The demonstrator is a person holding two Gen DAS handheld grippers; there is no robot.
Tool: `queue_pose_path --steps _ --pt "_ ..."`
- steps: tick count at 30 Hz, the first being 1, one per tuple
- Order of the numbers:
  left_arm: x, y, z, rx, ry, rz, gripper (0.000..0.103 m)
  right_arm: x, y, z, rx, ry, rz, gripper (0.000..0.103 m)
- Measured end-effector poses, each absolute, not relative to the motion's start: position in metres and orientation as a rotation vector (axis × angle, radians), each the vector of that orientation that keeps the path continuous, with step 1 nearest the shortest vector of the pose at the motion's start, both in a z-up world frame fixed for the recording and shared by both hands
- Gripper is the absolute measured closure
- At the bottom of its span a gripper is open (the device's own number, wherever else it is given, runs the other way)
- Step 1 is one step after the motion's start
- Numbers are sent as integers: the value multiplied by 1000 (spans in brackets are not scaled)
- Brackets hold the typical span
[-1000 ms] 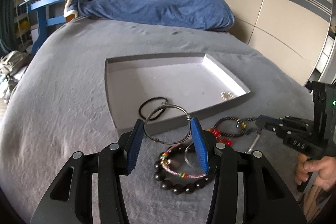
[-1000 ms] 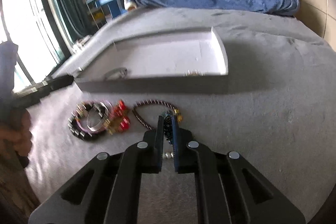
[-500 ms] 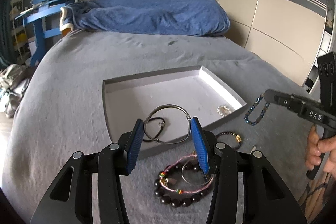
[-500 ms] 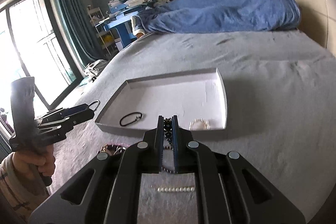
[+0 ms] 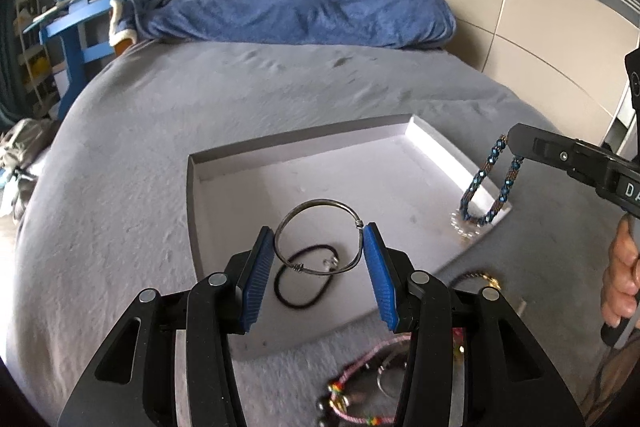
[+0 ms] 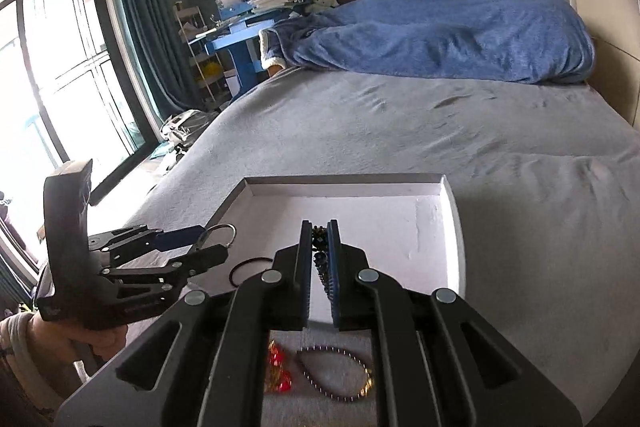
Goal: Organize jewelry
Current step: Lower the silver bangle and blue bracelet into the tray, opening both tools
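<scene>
grey bedding covers the bed (image 5: 132, 163), which carries a shallow white tray (image 5: 191, 187). the left gripper (image 5: 319, 251) holds a silver wire bangle (image 5: 318, 237) spanned between its two blue pads, suspended above the near part of the tray. a black cord loop (image 5: 304, 277) lies on the tray floor directly beneath the bangle. the right gripper (image 6: 320, 243) is clamped on a blue beaded bracelet (image 5: 486, 187), which hangs as a loop over the tray's right corner, just above a small pale bead bracelet (image 5: 462, 227) lying there. on the bed in front of the tray's near edge lie a pink cord bracelet (image 5: 360, 387), a dark bead chain with gold end (image 6: 340, 371) and red beads (image 6: 278, 371). a blue blanket (image 5: 296, 11) lies at the far end of the bed.
</scene>
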State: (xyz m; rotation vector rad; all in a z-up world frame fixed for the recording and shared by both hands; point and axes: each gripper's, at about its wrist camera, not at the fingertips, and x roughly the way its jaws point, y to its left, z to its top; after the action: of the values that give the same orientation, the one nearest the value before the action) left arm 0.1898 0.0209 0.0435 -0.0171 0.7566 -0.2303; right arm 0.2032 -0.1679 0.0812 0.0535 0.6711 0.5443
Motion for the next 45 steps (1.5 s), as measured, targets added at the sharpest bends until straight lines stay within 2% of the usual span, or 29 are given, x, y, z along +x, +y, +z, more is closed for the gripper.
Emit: queue_pose_path --steps 18,28,33,36,38,42,43,45 --pt "259 19 -10 6 874 -182 56 272 -142 20 22 811 499 96" --pt "265 16 -12 12 916 -184 55 278 -154 0 -13 864 427 96" --pt "262 21 -8 -15 890 -189 49 277 -159 -1 -8 870 408 94" --pt "256 20 -3 -1 860 -171 26 275 -162 0 -14 867 401 86" --pt "252 22 1 -10 837 -164 25 272 -165 2 -9 858 399 75" --pt "244 27 9 -23 816 -138 20 263 -169 9 -13 841 395 63" --pt "241 28 11 -22 816 -132 19 260 -170 10 -11 836 394 56" --pt "236 30 13 -22 816 -128 19 256 -173 12 -11 835 391 53"
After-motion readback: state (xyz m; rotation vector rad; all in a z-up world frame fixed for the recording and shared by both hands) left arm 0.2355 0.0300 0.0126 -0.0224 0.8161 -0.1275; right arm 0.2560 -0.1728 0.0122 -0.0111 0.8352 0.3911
